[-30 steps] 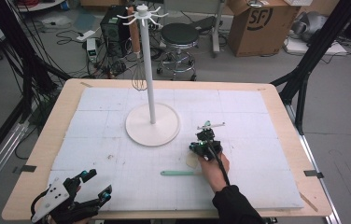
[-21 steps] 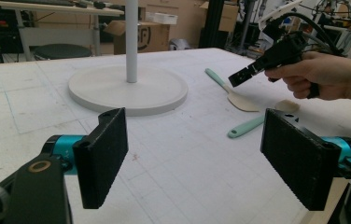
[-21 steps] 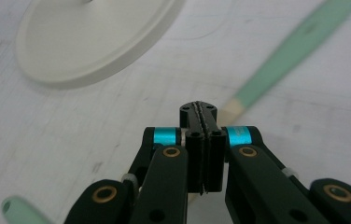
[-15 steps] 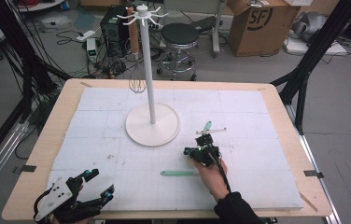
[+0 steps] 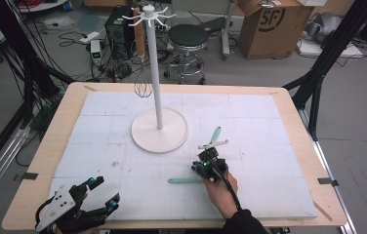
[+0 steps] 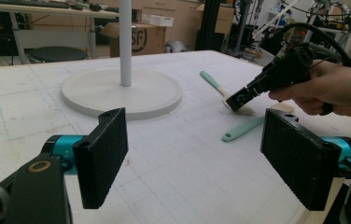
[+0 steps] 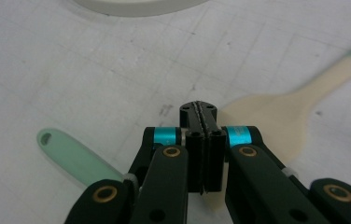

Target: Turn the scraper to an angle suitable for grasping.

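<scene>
A whisk [image 5: 142, 87] already hangs on the white utensil stand [image 5: 159, 126] mid-table; two utensils look left to hang. The right gripper [image 5: 210, 165], jaws pressed together on nothing, hovers over a beige spatula [image 7: 276, 116] and a mint-handled tool [image 5: 184, 181]. The left gripper [image 5: 104, 192] waits wide apart at the table's near-left corner

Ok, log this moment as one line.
left claw: open, idle | right claw: shut, empty, over spatula | whisk: on stand
</scene>
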